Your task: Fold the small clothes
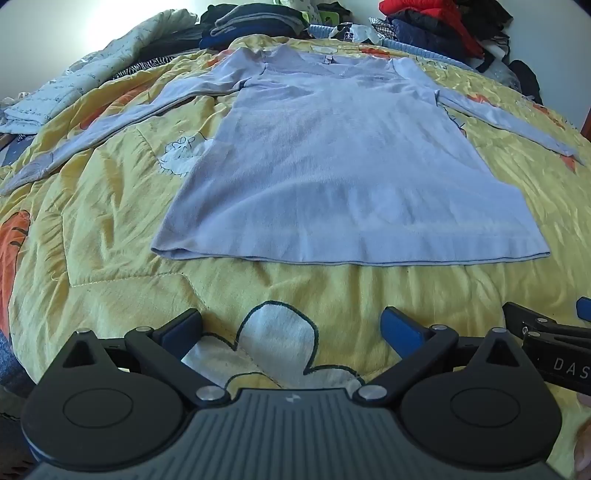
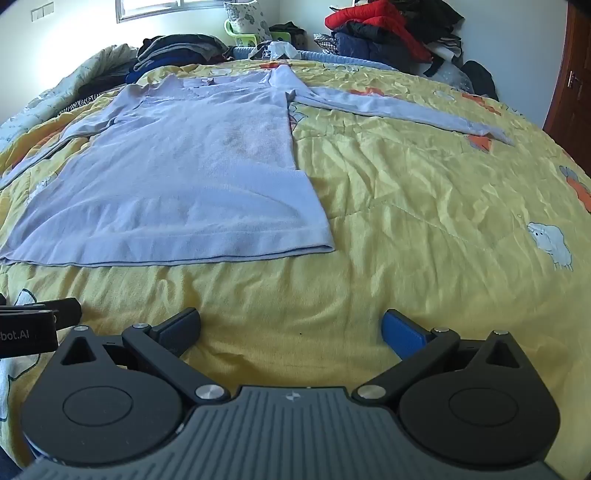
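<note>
So far, no fold can be seen in the pale lavender long-sleeved top (image 1: 343, 147), which is laid flat on its back ahead of both sets of jaws, hem nearest and collar farthest. Its left sleeve (image 1: 92, 136) is stretched out well to the left of the left gripper's line of sight, and its right sleeve (image 2: 406, 107) is stretched out ahead and to the right of the right gripper. The body is smoothed, with only shallow ripples near the hem (image 1: 351, 254). The spreading stage is judged to be done; the sleeve folds, the side folds and the final fold from hem to collar all appear to be left.

The left gripper (image 1: 291, 328) is held short of the hem, its jaws spread wide with nothing between them but the quilt. The right gripper (image 2: 291, 328) is likewise held short of the hem's right corner (image 2: 325, 245), jaws wide apart and nothing grasped. No cloth is touched by either.

Underneath, a yellow quilt (image 2: 424, 221) printed with sheep and orange shapes is spread. Beyond the collar, piles of dark clothes (image 2: 177, 48) and a heap with a red jacket (image 2: 373, 22) are stacked, so further garments may remain.
</note>
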`<state>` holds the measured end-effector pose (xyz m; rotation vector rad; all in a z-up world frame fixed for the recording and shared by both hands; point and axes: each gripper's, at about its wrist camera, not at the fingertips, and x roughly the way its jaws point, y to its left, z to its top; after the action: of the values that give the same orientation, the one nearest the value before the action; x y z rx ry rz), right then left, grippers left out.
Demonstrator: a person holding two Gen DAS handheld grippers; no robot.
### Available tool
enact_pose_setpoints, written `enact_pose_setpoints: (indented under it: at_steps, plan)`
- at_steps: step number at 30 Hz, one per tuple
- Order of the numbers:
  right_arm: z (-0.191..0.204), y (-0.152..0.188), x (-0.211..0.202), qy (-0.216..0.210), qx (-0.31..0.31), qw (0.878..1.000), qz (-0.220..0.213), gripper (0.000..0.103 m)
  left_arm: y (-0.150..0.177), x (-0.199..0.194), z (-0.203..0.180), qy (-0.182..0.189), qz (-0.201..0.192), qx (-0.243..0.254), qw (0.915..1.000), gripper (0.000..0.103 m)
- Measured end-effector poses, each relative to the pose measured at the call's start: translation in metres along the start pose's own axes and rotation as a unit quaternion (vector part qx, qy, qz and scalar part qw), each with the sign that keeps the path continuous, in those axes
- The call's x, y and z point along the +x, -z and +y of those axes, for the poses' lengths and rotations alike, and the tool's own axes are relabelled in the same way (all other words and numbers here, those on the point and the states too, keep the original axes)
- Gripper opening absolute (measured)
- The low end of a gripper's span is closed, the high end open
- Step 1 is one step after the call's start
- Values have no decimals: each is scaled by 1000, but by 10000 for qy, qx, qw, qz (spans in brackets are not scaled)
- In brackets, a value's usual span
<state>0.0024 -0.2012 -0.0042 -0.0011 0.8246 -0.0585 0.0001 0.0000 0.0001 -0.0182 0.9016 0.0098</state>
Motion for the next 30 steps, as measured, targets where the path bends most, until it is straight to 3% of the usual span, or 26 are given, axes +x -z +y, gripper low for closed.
enact_pose_setpoints:
  at_steps: [30]
  plan:
    - [0,5,-4,7,-9,9999,-148,103,-3,-1,0,-4,22,-11,10000,103]
